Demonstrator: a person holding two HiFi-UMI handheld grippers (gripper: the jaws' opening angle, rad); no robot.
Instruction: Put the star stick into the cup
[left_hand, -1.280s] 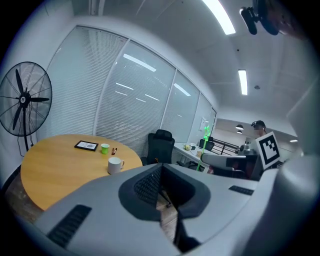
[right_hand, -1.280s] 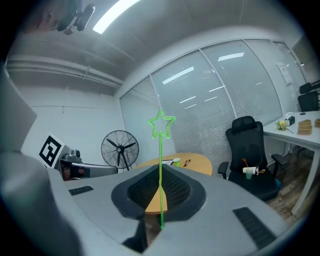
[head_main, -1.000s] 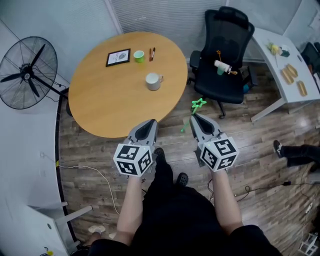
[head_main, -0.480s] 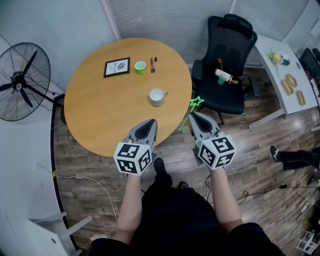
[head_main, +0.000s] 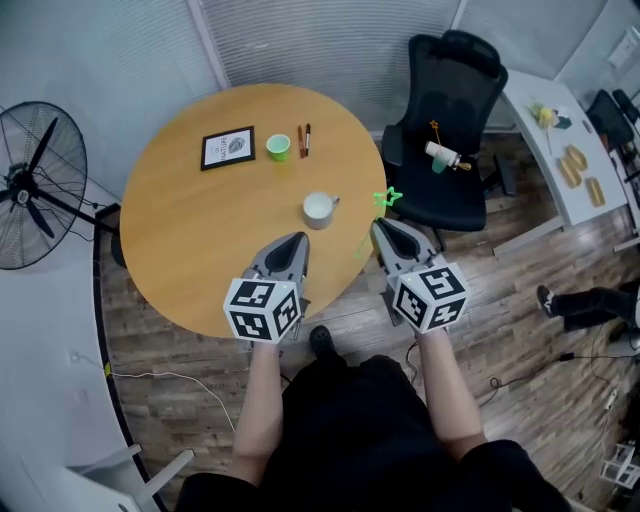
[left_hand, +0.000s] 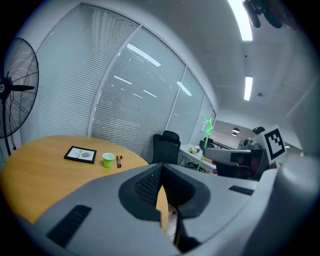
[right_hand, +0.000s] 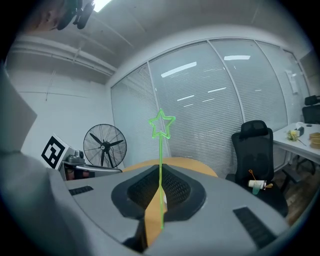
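Observation:
The green star stick (head_main: 384, 199) stands up from my right gripper (head_main: 384, 232), which is shut on its thin stem at the round table's right edge. In the right gripper view the star stick (right_hand: 161, 125) rises straight between the closed jaws. A white mug (head_main: 320, 209) sits on the wooden table (head_main: 200, 230) just left of the star. A small green cup (head_main: 279, 146) stands farther back, also visible in the left gripper view as the green cup (left_hand: 108, 159). My left gripper (head_main: 287, 250) hangs over the table's near edge, shut and empty.
A framed picture (head_main: 227, 147) and two pens (head_main: 304, 139) lie near the green cup. A black office chair (head_main: 445, 110) carrying a few small items stands right of the table. A floor fan (head_main: 30, 185) is at the left, a white desk (head_main: 560, 140) at the far right.
Both grippers have moved forward toward the table. The star stick, earlier over the floor beside the chair, now reaches the table's right edge near the white mug.

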